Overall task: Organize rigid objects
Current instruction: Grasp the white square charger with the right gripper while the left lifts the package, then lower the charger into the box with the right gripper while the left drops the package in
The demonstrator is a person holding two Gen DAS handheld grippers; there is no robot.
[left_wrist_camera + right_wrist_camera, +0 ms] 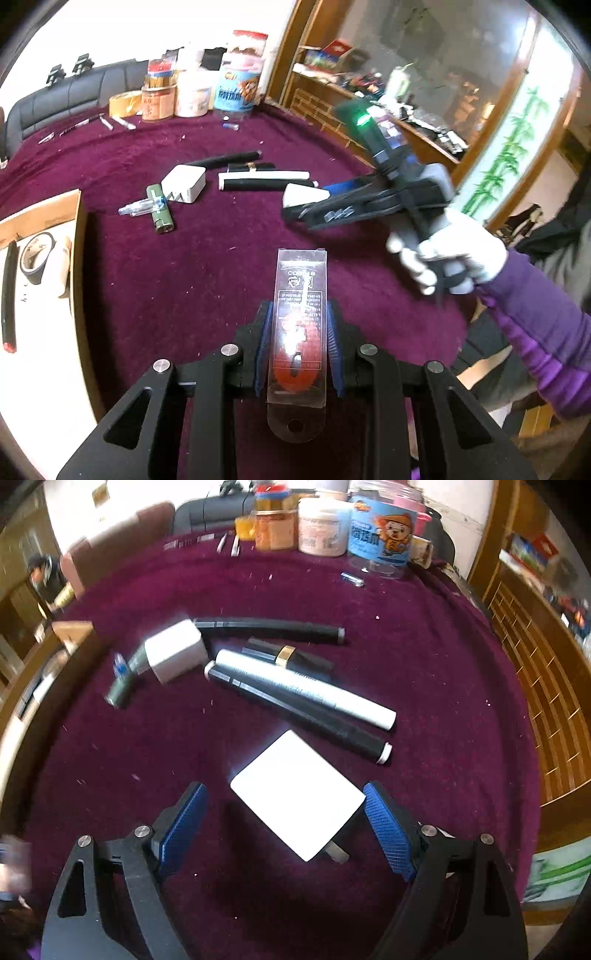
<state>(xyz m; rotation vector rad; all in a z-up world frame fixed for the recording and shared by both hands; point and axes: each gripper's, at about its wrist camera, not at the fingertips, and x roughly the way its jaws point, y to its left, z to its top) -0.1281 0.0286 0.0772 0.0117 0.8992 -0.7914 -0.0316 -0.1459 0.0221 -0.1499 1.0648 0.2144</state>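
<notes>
My left gripper point(299, 325) is shut on a clear plastic package point(301, 295) with a red item inside, held up over the purple tablecloth point(207, 266). In the right wrist view my right gripper point(284, 788) is open and points down at a flat white charger point(299, 794), which lies between its blue pads point(184, 823). The right pad is near the charger's corner and the left pad stands clear of it. In the left wrist view a white-gloved hand point(454, 251) holds the right gripper point(295, 216) over that charger point(301, 195).
A second white charger point(175, 653), a green cylinder point(160, 214), black markers point(295, 709), a white marker point(306, 686) and a gold-banded tube point(286, 655) lie mid-table. An open cardboard box point(77, 258) sits at the left edge. Jars point(236, 85) line the back.
</notes>
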